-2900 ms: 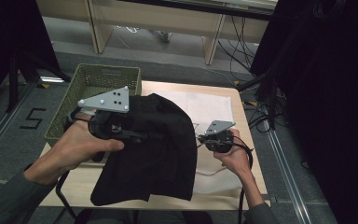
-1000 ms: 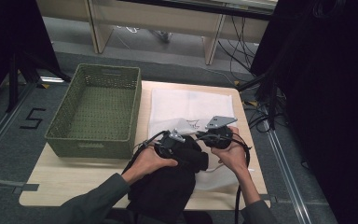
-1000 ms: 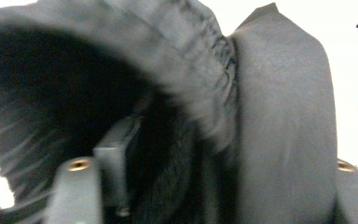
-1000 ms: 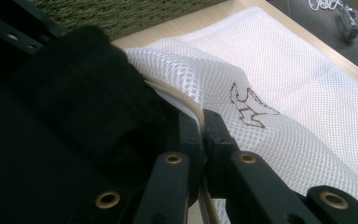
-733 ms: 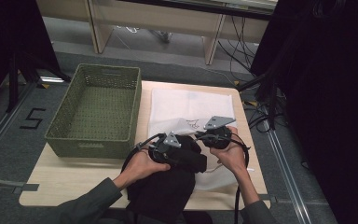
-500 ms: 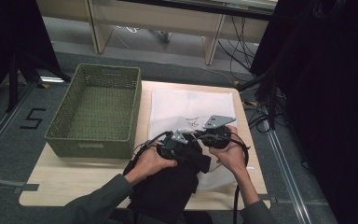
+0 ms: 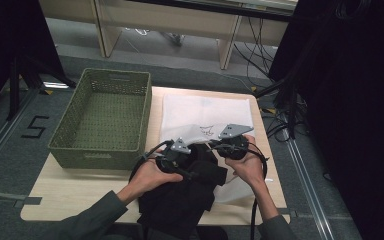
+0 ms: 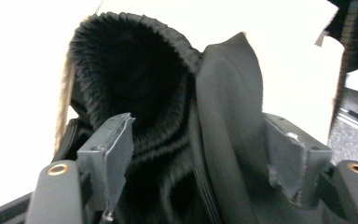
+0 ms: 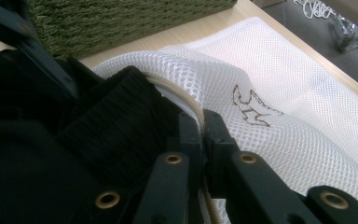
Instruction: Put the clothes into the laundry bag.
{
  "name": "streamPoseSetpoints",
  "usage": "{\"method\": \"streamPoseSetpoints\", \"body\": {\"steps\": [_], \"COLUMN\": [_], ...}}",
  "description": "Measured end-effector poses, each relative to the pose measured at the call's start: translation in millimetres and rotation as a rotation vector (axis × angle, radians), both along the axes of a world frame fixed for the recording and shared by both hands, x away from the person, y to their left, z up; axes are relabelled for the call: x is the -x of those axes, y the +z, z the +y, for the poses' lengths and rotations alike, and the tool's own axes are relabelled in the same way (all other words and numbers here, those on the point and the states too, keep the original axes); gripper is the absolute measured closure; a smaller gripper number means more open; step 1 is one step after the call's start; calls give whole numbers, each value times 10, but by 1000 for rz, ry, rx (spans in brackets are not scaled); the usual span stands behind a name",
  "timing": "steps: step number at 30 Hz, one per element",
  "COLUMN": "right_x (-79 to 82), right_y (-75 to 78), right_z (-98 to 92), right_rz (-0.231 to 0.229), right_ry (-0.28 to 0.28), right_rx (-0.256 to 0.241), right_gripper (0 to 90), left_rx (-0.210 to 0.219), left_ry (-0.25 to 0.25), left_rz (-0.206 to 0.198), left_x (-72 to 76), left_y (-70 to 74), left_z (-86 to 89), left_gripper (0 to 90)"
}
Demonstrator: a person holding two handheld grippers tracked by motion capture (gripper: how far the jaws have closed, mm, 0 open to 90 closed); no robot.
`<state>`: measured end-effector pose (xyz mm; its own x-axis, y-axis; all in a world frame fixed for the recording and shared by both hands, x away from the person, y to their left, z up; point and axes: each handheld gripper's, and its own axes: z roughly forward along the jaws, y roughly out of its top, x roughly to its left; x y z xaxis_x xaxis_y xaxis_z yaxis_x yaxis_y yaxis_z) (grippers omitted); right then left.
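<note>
— Biggest first: how far along with the bagging?

— Barely begun, by the look of it. White mesh laundry bag (image 7: 207, 112) lying flat just right of the green woven basket (image 7: 105, 117), its mouth lifted at the near end. Black garment (image 7: 182, 192) heaped at that mouth, most of it draped toward the table's near edge, away from the basket. Only the ribbed cuff (image 9: 116, 116) nosing under the raised mesh rim (image 9: 177, 95).

— Basket itself?

— Nothing lying in it, as far as the high view shows. No part in this step, probably.

— And the grippers?

— Left gripper (image 7: 172, 159) near the basket's front right corner, jaws spread with black fabric bunched between the pads (image 8: 116, 140); cannot tell whether gripped firmly or merely cradled, since a gap remains on both sides. Right gripper (image 7: 228, 143) farther from the basket, jaws pressed together on the rim of the bag, pinching it and holding the opening up.

— So what remains?

— Nearly everything, judging from the heap outside: feeding the body of the garment through the mouth, then pulling the mesh over the rest. Closing the bag after that, likely. Small brown printed figure (image 9: 251, 109) on the mesh just beyond the pinch, still fully visible, so little fabric underneath there yet.
</note>
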<state>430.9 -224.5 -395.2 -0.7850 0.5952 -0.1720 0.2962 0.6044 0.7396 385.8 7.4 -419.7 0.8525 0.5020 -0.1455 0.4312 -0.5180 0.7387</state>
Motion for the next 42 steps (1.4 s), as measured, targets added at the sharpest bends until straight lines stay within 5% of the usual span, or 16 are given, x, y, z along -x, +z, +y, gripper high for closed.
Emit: {"method": "streamPoseSetpoints", "body": {"steps": [5, 13, 19, 26, 29, 32, 36, 40, 42], "right_x": [-17, -7, 7, 38, 37, 44, 37, 34, 38], "right_y": [-14, -23, -3, 40, 48, 8, -26, -26, -28], "right_z": [-10, 4, 6, 25, 36, 29, -19, -13, -5], "right_rz": [4, 15, 5, -2, -1, 10, 21, 21, 18], "right_ry": [3, 5, 15, 27, 30, 22, 12, 15, 21], "right_rx": [4, 10, 8, 3, 2, 14, 11, 11, 16], "right_gripper": [883, 883, 883, 883, 883, 883, 883, 883, 883], "left_rx": [-46, -146, -170, -45, -46, -34, -12, 6, -40], "left_ry": [5, -3, -10, 98, 112, 134, 116, 98, 97], "left_rz": [-6, -19, -39, -12, -5, 36, 7, -20, -32], "left_x": [115, 119, -30, -267, -324, -328, -185, -23, 42], "left_y": [-59, -297, -362, -171, -232, -276, -92, 85, 98], "left_z": [178, -62, -152, -148, -216, -166, 21, 271, 384], "left_gripper": [207, 188, 698, 766, 732, 521, 309, 254, 234]}}
